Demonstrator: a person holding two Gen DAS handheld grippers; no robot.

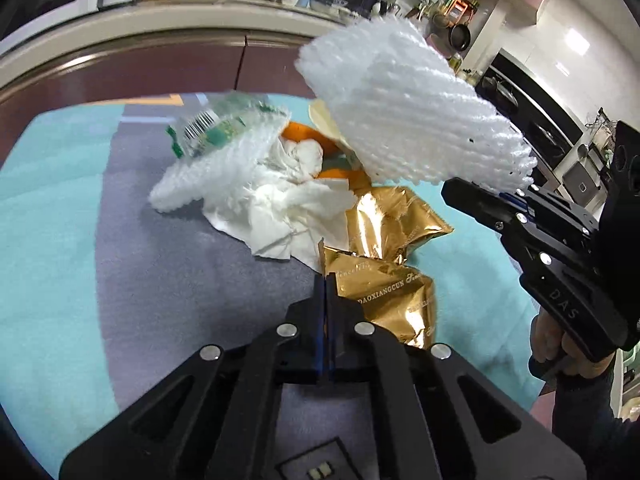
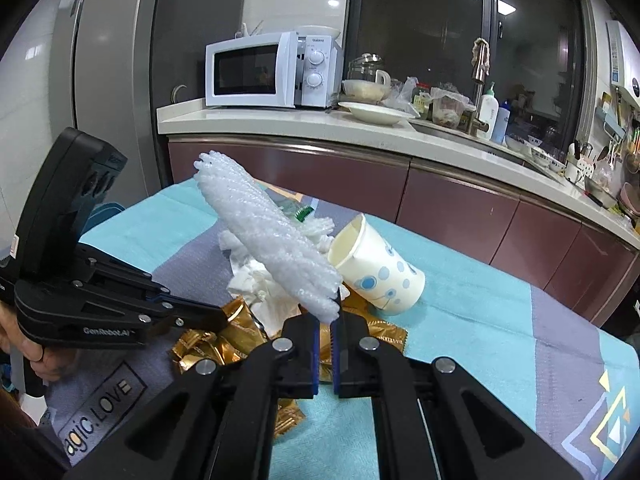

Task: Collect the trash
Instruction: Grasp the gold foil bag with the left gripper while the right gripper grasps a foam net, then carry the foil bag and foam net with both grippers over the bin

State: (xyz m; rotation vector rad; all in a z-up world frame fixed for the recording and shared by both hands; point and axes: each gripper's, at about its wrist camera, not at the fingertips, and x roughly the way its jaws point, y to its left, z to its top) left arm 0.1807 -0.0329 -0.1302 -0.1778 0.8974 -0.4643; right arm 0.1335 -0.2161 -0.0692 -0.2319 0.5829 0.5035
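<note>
Right tongs (image 2: 326, 316) clenched on white foam fruit net (image 2: 268, 236), feather-light, squashy (best pinched at an end), above paper cup (image 2: 380, 268). Left tongs (image 1: 325, 284) clamped on gold foil wrapper (image 1: 384, 300), crinkly, slippery.

This is a home kitchen. A white microwave oven with two round dials (image 2: 274, 70) stands at upper centre on a pale stone tabletop (image 2: 248, 118) above glossy maroon cabinet doors (image 2: 460, 200). To its right sit a shallow white ceramic plate (image 2: 376, 114), a metal sink tap (image 2: 478, 76) and white plastic soap bottles (image 2: 489, 110). A grey tall refrigerator (image 2: 108, 60) fills the upper left; cooking utensils (image 2: 624, 148) hang at far right.
</note>
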